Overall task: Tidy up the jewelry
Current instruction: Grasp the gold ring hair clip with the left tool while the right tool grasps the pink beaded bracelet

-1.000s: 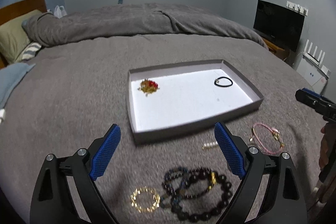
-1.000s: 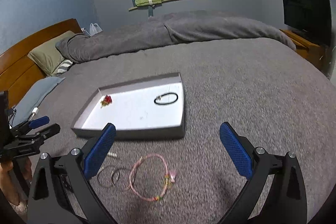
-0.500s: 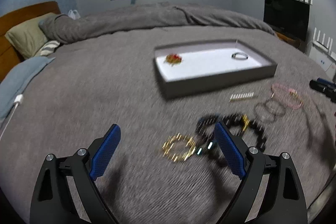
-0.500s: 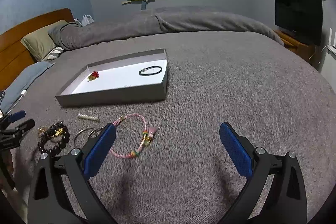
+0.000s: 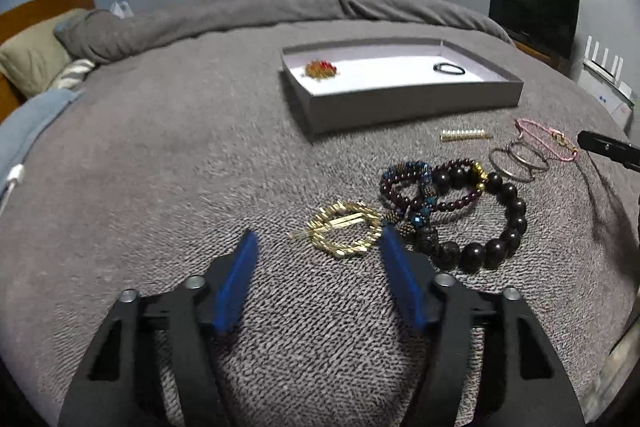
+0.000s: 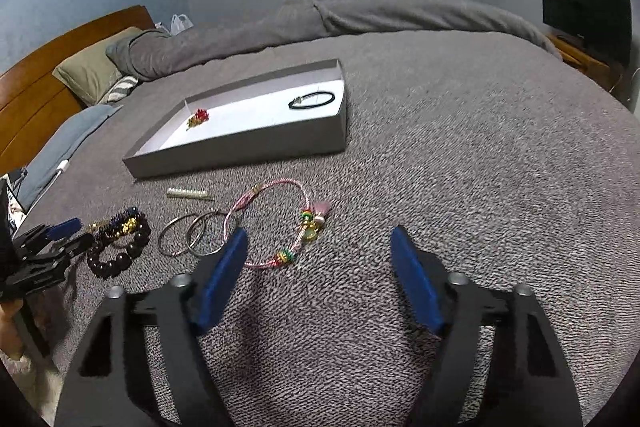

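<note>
Both grippers hang low over the grey bedspread, each half spread with nothing between its blue pads, and both pairs of jaws have just been closing. The left gripper [image 5: 316, 247] has the gold bracelet [image 5: 344, 229] lying just beyond its fingertips, the right-hand pad close to the ring's edge but not pressing on it. The right gripper [image 6: 316, 247] sits near the pink cord bracelet [image 6: 276, 223], whose loop passes just in front of its left pad; whether pad and cord touch cannot be told.

Risk first: the gold bracelet lies against a tangle of dark bead bracelets [image 5: 452, 211], so a careless pinch would likely catch a neighbouring strand and drag the whole cluster. The thin pink cord could also slip from flat pads or snag on the knitted cover, and its charms might swing loose on the lift.

Beyond these lie two thin metal bangles [image 6: 192, 235] and a small pearl clip [image 6: 188, 193], all on the bedspread short of the tray. Farther toward the middle of the bed, the grey tray [image 5: 400, 103] holds a red-and-gold piece [image 5: 320, 69] at one end and a black band [image 5: 449, 69] at the other.
</note>
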### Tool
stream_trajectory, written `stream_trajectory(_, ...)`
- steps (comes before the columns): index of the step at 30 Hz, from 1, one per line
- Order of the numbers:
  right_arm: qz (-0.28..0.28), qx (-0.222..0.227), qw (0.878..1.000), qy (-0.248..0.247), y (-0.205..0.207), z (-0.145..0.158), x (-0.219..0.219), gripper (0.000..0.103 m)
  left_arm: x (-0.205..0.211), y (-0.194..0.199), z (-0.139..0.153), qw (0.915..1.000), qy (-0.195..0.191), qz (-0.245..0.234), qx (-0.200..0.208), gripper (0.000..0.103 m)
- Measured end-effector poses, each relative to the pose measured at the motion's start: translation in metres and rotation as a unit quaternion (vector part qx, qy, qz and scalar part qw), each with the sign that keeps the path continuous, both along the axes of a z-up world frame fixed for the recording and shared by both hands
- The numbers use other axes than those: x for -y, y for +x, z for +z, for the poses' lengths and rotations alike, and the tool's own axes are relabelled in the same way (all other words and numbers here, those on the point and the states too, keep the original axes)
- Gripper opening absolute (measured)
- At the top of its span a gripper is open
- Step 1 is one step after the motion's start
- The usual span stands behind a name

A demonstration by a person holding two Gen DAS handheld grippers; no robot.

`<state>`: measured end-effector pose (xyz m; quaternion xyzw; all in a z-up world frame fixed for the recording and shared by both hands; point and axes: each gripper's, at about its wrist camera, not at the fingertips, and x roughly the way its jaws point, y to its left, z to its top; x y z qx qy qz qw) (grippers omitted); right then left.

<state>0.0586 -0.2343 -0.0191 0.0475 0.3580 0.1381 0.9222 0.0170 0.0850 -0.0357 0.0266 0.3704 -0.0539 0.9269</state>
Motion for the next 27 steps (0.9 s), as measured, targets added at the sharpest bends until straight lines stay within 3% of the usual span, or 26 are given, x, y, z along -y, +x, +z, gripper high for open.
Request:
stream_trajectory(4,0.013,-0.004,1.0,-0.01,0.002,-0.003,-0.008,0.05,-0.005,0.002,0.001,0.9999,-0.016,-0.002,0.0,0.059)
stream_trajectory(13,0.022,0.001,0.999,-0.028,0.007,-0.005,-0.017,0.041,-0.004,0.028,-0.001,0.9999,-0.004,0.01,-0.007,0.057)
stream_trajectory(15,0.019,0.002,0.999,-0.03,0.009,-0.005,-0.017,0.041,-0.003,0.031,-0.001,0.9999,-0.006,0.003,-0.01,0.053)
stream_trajectory(20,0.019,-0.01,0.999,-0.033,0.017,-0.009,-0.019,0.029,0.002,0.035,-0.008,0.9997,-0.001,-0.009,-0.023,0.041)
stream_trajectory(24,0.02,-0.019,0.999,-0.045,0.02,-0.015,-0.022,0.014,0.004,0.035,-0.009,0.9997,0.002,-0.012,-0.022,0.039)
stream_trajectory(27,0.02,-0.019,0.999,-0.037,0.018,-0.014,-0.02,0.013,0.004,0.033,-0.008,0.9998,0.002,-0.013,-0.018,0.038)
